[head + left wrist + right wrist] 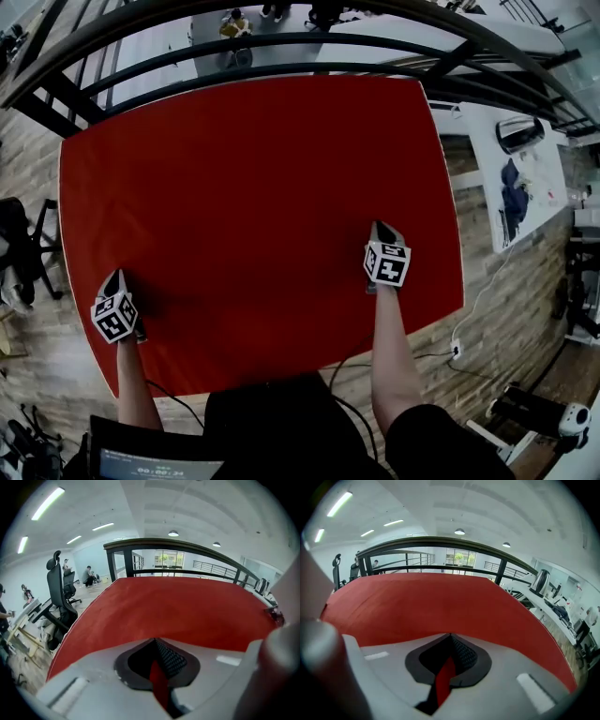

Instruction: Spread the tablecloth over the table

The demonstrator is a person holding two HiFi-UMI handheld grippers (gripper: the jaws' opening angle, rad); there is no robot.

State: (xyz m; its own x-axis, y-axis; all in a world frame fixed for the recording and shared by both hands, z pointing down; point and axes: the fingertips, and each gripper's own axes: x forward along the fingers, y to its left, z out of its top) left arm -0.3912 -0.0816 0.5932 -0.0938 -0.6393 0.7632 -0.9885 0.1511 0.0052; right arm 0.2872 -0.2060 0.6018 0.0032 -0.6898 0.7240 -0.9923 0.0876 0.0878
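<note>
Tablecloth [262, 206] lying flat over worktop, near edge pinched in left tool [114, 275] and right tool [380, 228], both clamped shut on red fabric, likely to pull it taut and square.

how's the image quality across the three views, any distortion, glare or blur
Head view: heavy fisheye bows the tablecloth edges and railing; lighting even, no glare. Left gripper view: black circular vignette, ceiling strip lights blow out, left tongs close up look soft. Right gripper view: same vignette, a blurred pale shape fills the left edge.
</note>
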